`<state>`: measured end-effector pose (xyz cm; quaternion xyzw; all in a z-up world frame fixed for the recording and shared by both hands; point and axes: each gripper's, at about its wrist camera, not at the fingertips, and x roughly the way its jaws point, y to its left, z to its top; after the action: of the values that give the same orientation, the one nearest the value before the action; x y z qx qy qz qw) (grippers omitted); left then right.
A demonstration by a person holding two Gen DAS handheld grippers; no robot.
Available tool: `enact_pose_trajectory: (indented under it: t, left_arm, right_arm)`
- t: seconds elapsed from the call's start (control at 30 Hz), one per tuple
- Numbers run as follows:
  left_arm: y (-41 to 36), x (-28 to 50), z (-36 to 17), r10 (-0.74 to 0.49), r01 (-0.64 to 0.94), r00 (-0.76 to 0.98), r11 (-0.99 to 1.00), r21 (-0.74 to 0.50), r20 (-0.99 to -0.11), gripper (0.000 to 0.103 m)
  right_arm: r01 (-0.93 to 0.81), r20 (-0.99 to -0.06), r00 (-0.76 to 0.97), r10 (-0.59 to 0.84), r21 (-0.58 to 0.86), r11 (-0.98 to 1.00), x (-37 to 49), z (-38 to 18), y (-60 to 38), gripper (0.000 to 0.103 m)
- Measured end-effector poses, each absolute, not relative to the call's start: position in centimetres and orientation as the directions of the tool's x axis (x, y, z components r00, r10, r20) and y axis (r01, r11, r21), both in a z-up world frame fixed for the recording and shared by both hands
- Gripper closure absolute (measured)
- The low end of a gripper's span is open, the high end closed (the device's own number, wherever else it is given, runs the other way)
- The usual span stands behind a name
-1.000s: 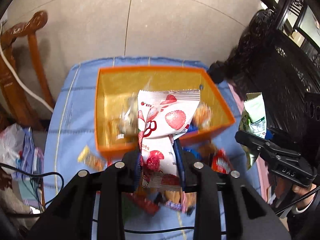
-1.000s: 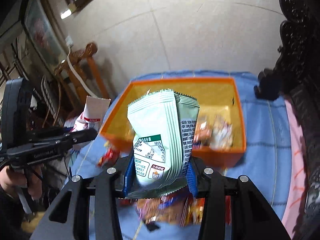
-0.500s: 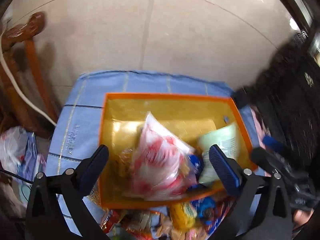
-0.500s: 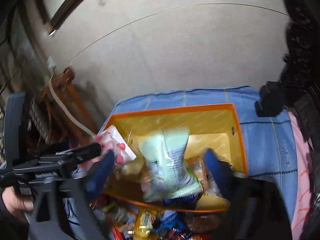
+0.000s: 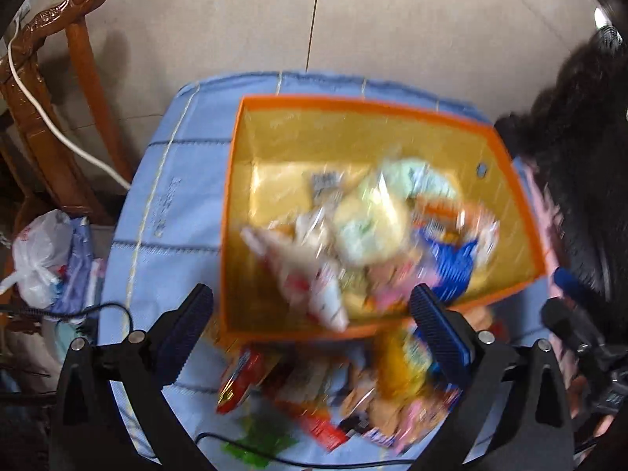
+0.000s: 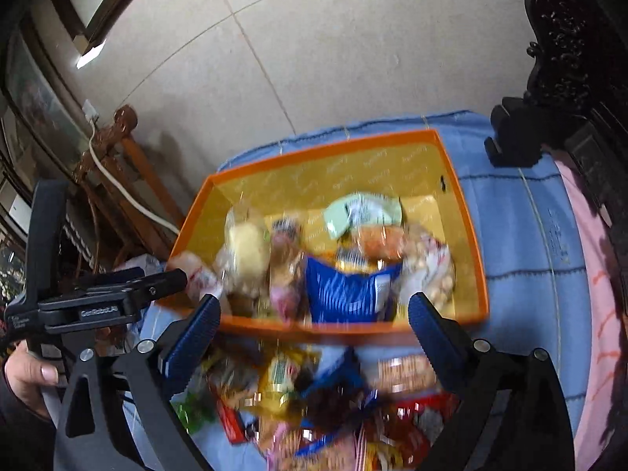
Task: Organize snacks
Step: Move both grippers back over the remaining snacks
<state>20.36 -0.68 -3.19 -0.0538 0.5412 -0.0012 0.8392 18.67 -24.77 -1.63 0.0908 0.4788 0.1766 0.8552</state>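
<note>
Orange box [image 5: 506, 145]: one, snacks heaped inside | left hand-held gripper [image 5: 310, 324]: spread, empty | right hand-held gripper [image 6: 314, 324]: spread, empty

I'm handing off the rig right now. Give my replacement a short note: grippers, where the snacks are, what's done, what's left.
Left gripper: open, empty, above the near rim of the orange box.
Right gripper: open, empty, over the same near edge.
Done: several packets lie in the box, among them a pale green bag and a blue packet.
Left: a loose pile of snacks sits on the blue cloth in front of the box. Pictures are blurred, so single packets are hard to tell apart.
</note>
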Motion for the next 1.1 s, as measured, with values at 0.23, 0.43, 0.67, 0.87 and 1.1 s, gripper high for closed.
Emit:
enact_pose_trajectory:
  t: [0.23, 0.43, 0.67, 0.87, 1.1]
  left_arm:
    - [1.2, 14.8, -5.4, -0.041, -0.114, 0.348, 0.990, -0.086, -0.937, 0.005]
    - [2.6, 11.0, -7.6, -0.037, -0.171, 0.274, 0.981, -0.086, -0.961, 0.005]
    - [2.5, 7.8, -9.6, -0.078, -0.146, 0.319, 0.981, -0.130, -0.945, 0.005]
    - [1.7, 7.0, -12.8, 0.010, -0.076, 0.239, 0.997, -0.008, -0.971, 0.005]
    - [2.5, 6.5, -15.1, 0.013, -0.038, 0.210, 0.999, 0.005, -0.978, 0.005]
  right_arm:
    - [-0.203, -0.818, 0.465, 0.337, 0.272, 0.941, 12.9, -3.0, -25.8, 0.004]
    - [-0.144, -0.843, 0.401, 0.358, 0.328, 0.934, 9.7, -5.3, -27.0, 0.004]
    - [-0.160, -0.855, 0.389, 0.343, 0.304, 0.939, 7.0, -6.6, -26.5, 0.004]
    - [-0.147, -0.871, 0.317, 0.377, 0.347, 0.926, 5.6, -7.8, -26.5, 0.004]
    - [-0.147, -0.884, 0.295, 0.364, 0.334, 0.931, 4.3, -8.3, -25.9, 0.004]
